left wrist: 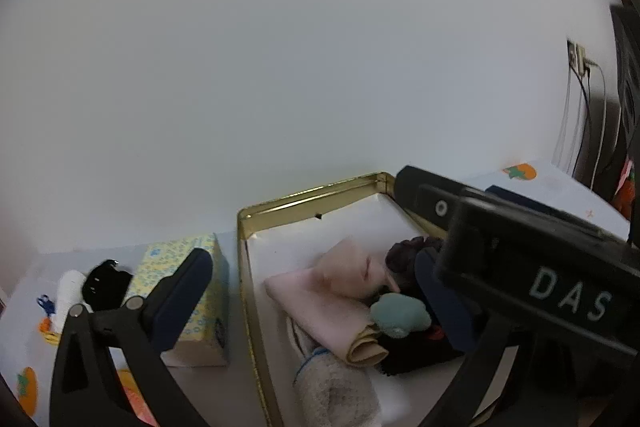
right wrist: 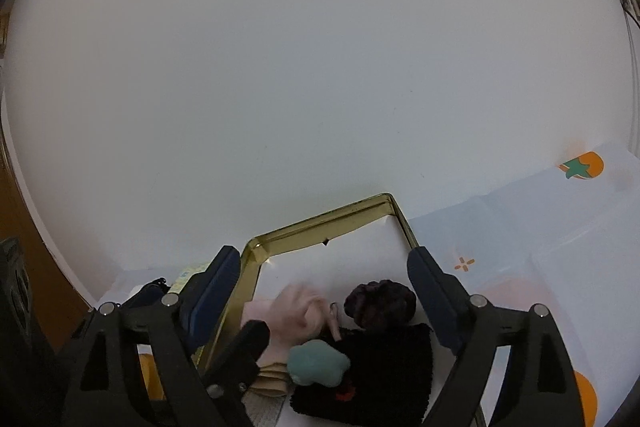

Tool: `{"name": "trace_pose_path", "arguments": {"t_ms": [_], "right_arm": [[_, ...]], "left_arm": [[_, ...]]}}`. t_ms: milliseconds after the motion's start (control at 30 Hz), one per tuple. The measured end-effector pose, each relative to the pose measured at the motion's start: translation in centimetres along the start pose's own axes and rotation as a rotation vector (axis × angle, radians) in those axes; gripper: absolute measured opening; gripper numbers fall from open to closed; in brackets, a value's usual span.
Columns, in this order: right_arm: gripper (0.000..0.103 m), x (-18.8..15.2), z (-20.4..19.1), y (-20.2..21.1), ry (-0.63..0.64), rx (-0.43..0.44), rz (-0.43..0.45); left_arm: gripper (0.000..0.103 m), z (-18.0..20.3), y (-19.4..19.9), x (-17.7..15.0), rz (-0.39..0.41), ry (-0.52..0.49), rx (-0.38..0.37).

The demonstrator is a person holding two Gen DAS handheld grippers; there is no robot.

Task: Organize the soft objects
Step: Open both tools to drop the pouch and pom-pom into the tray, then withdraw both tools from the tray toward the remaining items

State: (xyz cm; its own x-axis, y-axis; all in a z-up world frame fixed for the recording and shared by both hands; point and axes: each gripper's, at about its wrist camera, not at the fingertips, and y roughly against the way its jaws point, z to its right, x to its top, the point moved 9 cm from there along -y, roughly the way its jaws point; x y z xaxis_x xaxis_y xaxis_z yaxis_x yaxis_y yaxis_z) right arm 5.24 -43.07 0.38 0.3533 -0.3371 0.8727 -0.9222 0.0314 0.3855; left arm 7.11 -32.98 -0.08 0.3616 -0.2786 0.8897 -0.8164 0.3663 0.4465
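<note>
Left tongs (left wrist: pixel 312 291) wide, empty; right tongs (right wrist: pixel 320 295) wide, empty. Worktop (right wrist: pixel 520 227): white fruit-print cover, white wall behind. Gold tin (left wrist: pixel 244 267) lower centre; pink cloth (left wrist: pixel 320 303) lies diagonally, upper right to lower left.

Tin (left wrist: pixel 304 194): gold walls, white floor. Inside it: pale pink cloth (left wrist: pixel 320 291) with a tan folded edge; teal plush (left wrist: pixel 400 313); black towel (right wrist: pixel 384 375) bearing a small red mark; dark maroon scrunchie (right wrist: pixel 380 301); beige fuzzy cloth (left wrist: pixel 340 387) edged in blue. Tissue box (left wrist: pixel 200 307): pale yellow with a blue floral print. Beside it, a white roll (left wrist: pixel 69 291) and a glossy black object (left wrist: pixel 106 283). Tablecloth (right wrist: pixel 520 227): white, printed with orange fruits topped by green leaves. Wall (left wrist: pixel 280 47): plain white. Grippers: black frames, dark blue pads (right wrist: pixel 430 287).
</note>
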Motion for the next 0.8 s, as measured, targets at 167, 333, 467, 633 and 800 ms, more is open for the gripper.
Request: {"name": "trace_pose_path", "arguments": {"t_ms": [167, 333, 467, 633, 800], "right_arm": [[0.087, -0.4, 0.6, 0.2, -0.031, -0.024, -0.001], [0.087, -0.6, 1.6, 0.5, -0.053, -0.06, 0.008], [0.087, -0.5, 1.7, 1.6, -0.047, -0.095, 0.063], [0.087, 0.8, 1.0, 5.2, 0.041, -0.233, 0.269], [0.103, 0.8, -0.2, 7.9, 0.117, -0.319, 0.454]], "left_arm": [[0.103, -1.1, 0.8, -0.5, -0.004, 0.036, 0.001], [0.103, -2.3, 1.2, -1.1, -0.002, 0.067, 0.008], [0.103, -2.8, 1.8, -1.4, 0.011, 0.077, 0.018], [0.103, -4.1, 2.8, -1.9, 0.048, 0.101, 0.049], [0.103, -6.0, 3.8, -2.4, 0.089, 0.139, 0.096]]}}
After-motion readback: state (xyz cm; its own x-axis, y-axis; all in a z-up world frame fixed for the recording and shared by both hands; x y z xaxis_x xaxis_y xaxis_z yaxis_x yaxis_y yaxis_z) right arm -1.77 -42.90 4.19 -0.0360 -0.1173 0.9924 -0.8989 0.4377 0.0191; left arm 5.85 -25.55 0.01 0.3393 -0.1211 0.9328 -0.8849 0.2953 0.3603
